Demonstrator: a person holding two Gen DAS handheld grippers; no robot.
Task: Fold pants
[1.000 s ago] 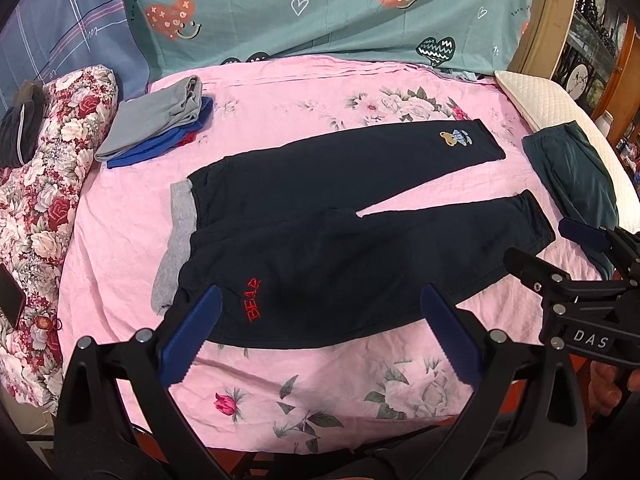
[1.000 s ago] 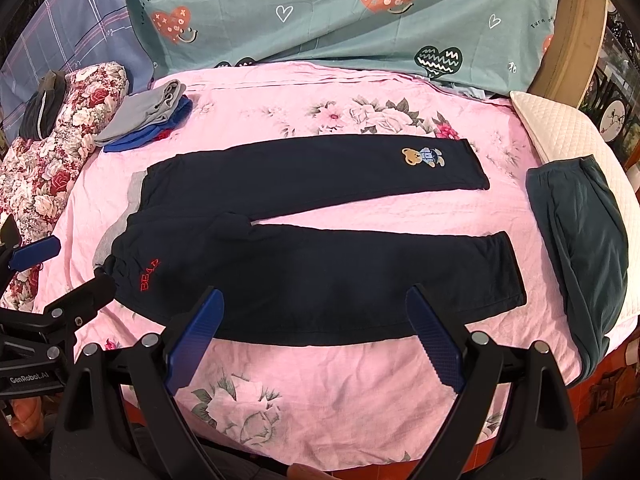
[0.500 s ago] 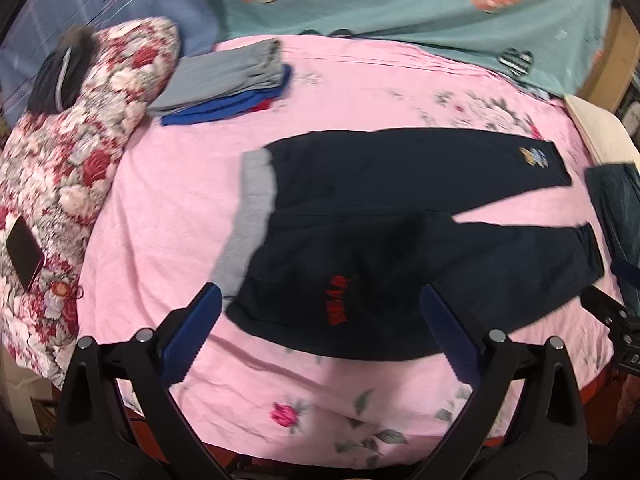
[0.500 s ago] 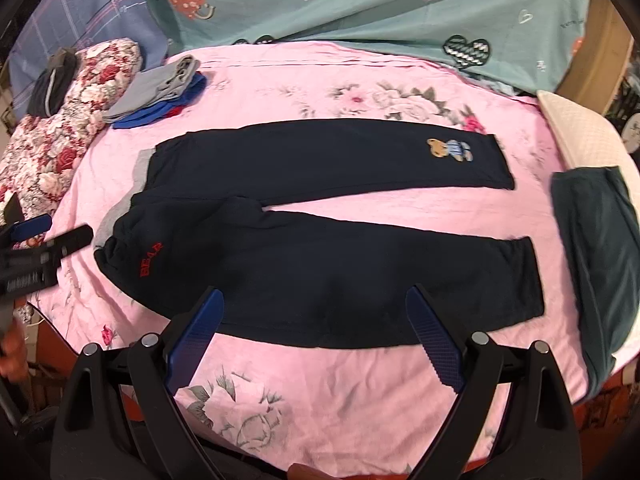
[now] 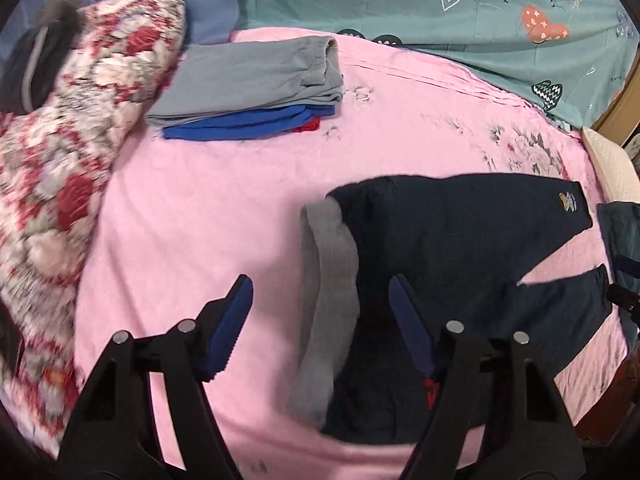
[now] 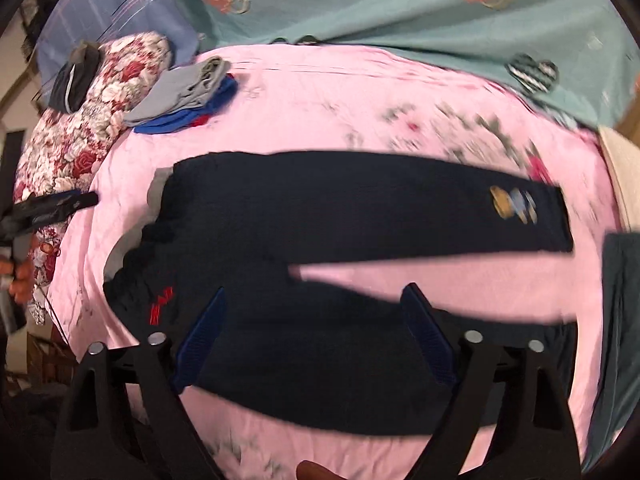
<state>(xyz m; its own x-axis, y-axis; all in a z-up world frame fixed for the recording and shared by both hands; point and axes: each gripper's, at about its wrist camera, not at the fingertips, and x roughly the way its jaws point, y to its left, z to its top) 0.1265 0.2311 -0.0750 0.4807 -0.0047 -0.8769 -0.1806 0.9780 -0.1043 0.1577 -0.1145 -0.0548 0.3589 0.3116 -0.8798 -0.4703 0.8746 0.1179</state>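
Dark navy pants [image 5: 460, 232] [image 6: 340, 208] lie flat on the pink sheet [image 5: 200, 220], legs spread to the right. Their grey waistband [image 5: 332, 264] [image 6: 158, 184] is at the left end, and a bear patch [image 6: 514, 204] marks the far leg's cuff. My left gripper [image 5: 320, 286] hovers over the waistband with its jaws closing; the band shows between the fingers, but the pads do not press it. My right gripper [image 6: 313, 292] hangs above the crotch and near leg, also closing, gripping nothing. Red lettering [image 6: 162, 305] sits near the waist.
A folded stack of grey and blue clothes [image 5: 256, 80] [image 6: 184, 96] lies at the back left. A floral quilt [image 5: 60, 160] bounds the left side, teal bedding [image 5: 440, 12] the back. A dark green garment [image 6: 620, 320] and a cream pillow [image 6: 624, 176] are at the right.
The left gripper swung left and lower, from the pants' middle to over the waistband, and its jaws narrowed. The right gripper came nearer the pants with its jaws slightly narrower.
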